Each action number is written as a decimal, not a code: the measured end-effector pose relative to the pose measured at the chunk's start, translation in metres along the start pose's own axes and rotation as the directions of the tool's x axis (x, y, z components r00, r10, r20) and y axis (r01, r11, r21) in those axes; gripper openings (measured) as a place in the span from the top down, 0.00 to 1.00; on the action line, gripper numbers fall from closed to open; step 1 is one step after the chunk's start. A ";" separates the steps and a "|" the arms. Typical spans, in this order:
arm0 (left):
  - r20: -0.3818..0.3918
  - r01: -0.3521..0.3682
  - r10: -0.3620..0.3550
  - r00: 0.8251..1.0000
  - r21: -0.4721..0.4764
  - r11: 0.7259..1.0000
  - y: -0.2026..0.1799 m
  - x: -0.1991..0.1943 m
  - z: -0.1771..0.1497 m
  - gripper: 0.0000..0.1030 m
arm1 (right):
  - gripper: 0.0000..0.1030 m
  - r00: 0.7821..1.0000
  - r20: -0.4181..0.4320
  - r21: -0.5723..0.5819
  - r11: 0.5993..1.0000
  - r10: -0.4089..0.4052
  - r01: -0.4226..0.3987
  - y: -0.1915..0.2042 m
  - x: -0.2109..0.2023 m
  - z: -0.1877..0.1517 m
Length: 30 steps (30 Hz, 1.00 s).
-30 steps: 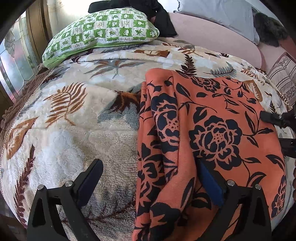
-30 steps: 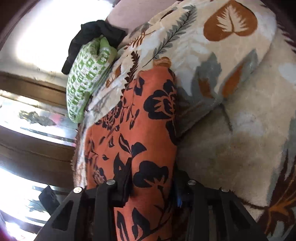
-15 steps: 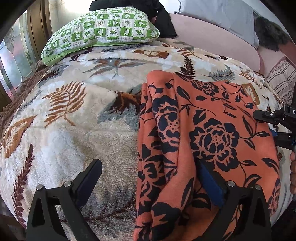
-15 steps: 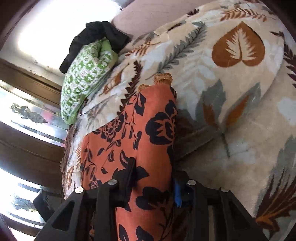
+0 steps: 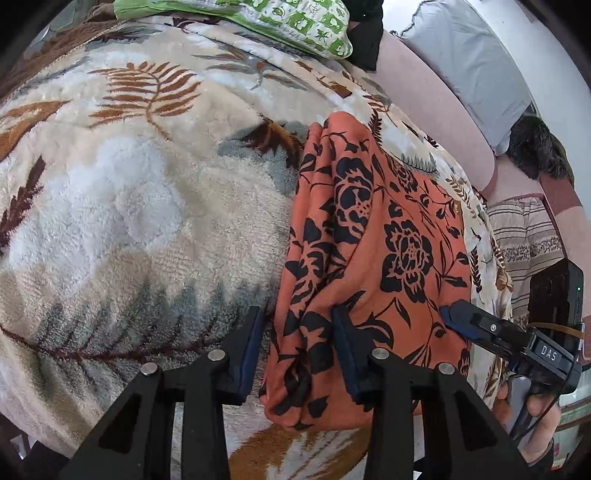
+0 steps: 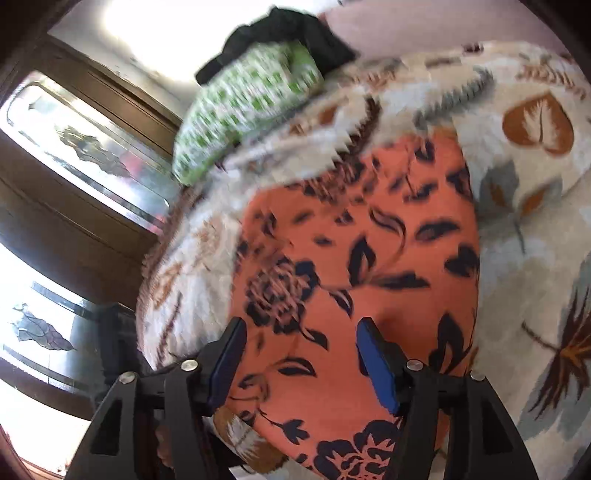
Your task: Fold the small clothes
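Observation:
An orange garment with black flowers [image 5: 388, 236] lies partly folded on a fluffy leaf-print blanket [image 5: 147, 206]; it also shows in the right wrist view [image 6: 362, 258]. My left gripper [image 5: 299, 343] is half closed around the garment's bunched left edge near the front, with its jaws on either side of the fold. My right gripper [image 6: 301, 358] is open over the garment and holds nothing. The right gripper also shows in the left wrist view [image 5: 465, 317] at the garment's right edge.
A green checked pillow [image 5: 295, 22] and a dark cloth [image 6: 280, 33] lie at the bed's far end. A grey pillow [image 5: 469, 66] and a striped cloth [image 5: 524, 236] are at the right. A wooden glass-panelled cabinet [image 6: 74, 177] stands beside the bed.
My right gripper has let go of the garment and opened, and swung over it. My left gripper has narrowed around the garment's left folded edge and the view has turned.

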State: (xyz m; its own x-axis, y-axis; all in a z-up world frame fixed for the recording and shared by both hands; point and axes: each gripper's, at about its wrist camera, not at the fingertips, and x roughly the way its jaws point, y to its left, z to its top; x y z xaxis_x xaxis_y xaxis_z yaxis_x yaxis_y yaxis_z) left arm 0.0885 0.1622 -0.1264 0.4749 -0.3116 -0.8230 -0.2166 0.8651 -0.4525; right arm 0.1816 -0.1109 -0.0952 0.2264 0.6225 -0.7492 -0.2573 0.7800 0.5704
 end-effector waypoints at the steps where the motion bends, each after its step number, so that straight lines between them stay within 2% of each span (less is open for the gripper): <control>1: 0.002 -0.011 0.011 1.000 0.012 1.000 -0.003 -0.002 0.000 0.63 | 0.36 1.000 0.029 -0.014 1.000 -0.001 0.002 0.001 -0.002 -0.002; 3: 0.000 -0.021 0.021 1.000 0.035 0.999 -0.011 -0.008 0.000 0.58 | 0.35 1.000 0.027 -0.017 1.000 -0.006 0.007 0.002 -0.004 -0.003; 5: 0.020 -0.021 0.019 1.000 0.069 0.997 -0.021 -0.017 0.009 0.45 | 0.33 1.000 0.020 -0.010 1.000 -0.001 0.001 0.001 -0.005 -0.002; 7: 0.088 -0.010 0.000 0.996 0.115 0.993 -0.030 -0.027 0.022 0.29 | 0.33 1.000 0.013 -0.013 1.000 0.002 -0.001 0.002 -0.001 0.002; 8: 0.110 -0.026 0.011 0.994 0.132 0.991 -0.035 -0.028 0.032 0.27 | 0.33 1.000 0.014 -0.011 1.000 0.005 -0.005 0.002 0.002 0.004; 9: 0.106 -0.035 0.021 0.994 0.140 0.989 -0.037 -0.022 0.043 0.27 | 0.33 1.000 0.015 -0.010 1.000 0.011 -0.011 0.002 0.005 0.006; 11: 0.053 0.003 -0.011 0.999 0.142 0.990 -0.034 -0.002 0.064 0.29 | 0.32 1.000 0.015 -0.015 1.000 0.016 -0.016 0.005 0.008 0.008; 13: -0.042 -0.046 0.052 0.998 0.139 0.989 -0.025 0.033 0.077 0.82 | 0.32 1.000 0.012 -0.008 1.000 0.028 -0.028 0.006 0.012 0.012; 14: -0.061 -0.034 0.041 0.997 0.123 0.992 -0.018 0.041 0.078 0.82 | 0.32 0.999 0.009 -0.005 0.999 0.039 -0.039 0.005 0.012 0.012; 17: -0.027 -0.037 0.040 0.999 0.112 0.993 -0.011 0.041 0.076 0.79 | 0.32 0.998 0.001 0.011 0.998 0.068 -0.068 0.000 0.012 0.013; 20: 0.004 -0.064 0.064 0.998 0.131 0.989 -0.016 0.033 0.072 0.70 | 0.32 0.998 -0.003 0.006 0.998 0.065 -0.065 0.000 0.013 0.014; 21: 0.011 -0.056 0.056 0.998 0.127 0.990 -0.018 0.027 0.070 0.63 | 0.30 0.998 -0.003 0.005 0.998 0.065 -0.065 0.001 0.014 0.014; 22: 0.017 -0.047 0.045 0.999 0.119 0.992 -0.019 0.019 0.067 0.51 | 0.27 0.997 0.001 0.008 0.997 0.073 -0.073 0.002 0.013 0.014; 24: 0.043 -0.022 0.017 0.999 0.113 0.993 -0.023 0.004 0.061 0.41 | 0.23 0.997 0.007 0.004 0.997 0.079 -0.079 0.002 0.012 0.013; 27: 0.073 -0.036 0.025 0.997 0.151 0.988 -0.032 -0.014 0.046 0.41 | 0.23 0.997 0.017 0.022 0.997 0.077 -0.077 0.004 0.007 0.012; 29: 0.049 -0.089 0.081 0.996 0.189 0.978 -0.035 -0.010 0.032 0.41 | 0.23 0.996 0.020 0.046 0.995 0.084 -0.085 0.005 0.002 0.012; 30: 0.040 -0.129 0.124 0.992 0.203 0.971 -0.034 -0.002 0.028 0.50 | 0.23 0.996 0.027 0.054 0.994 0.090 -0.091 0.005 -0.001 0.013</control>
State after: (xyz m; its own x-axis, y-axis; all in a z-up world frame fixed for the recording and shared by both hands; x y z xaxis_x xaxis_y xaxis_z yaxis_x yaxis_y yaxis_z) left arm 0.1185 0.1441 -0.0997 0.4783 -0.1862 -0.8582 -0.0983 0.9598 -0.2630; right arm 0.1923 -0.1069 -0.0873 0.2277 0.6916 -0.6854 -0.2261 0.7222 0.6537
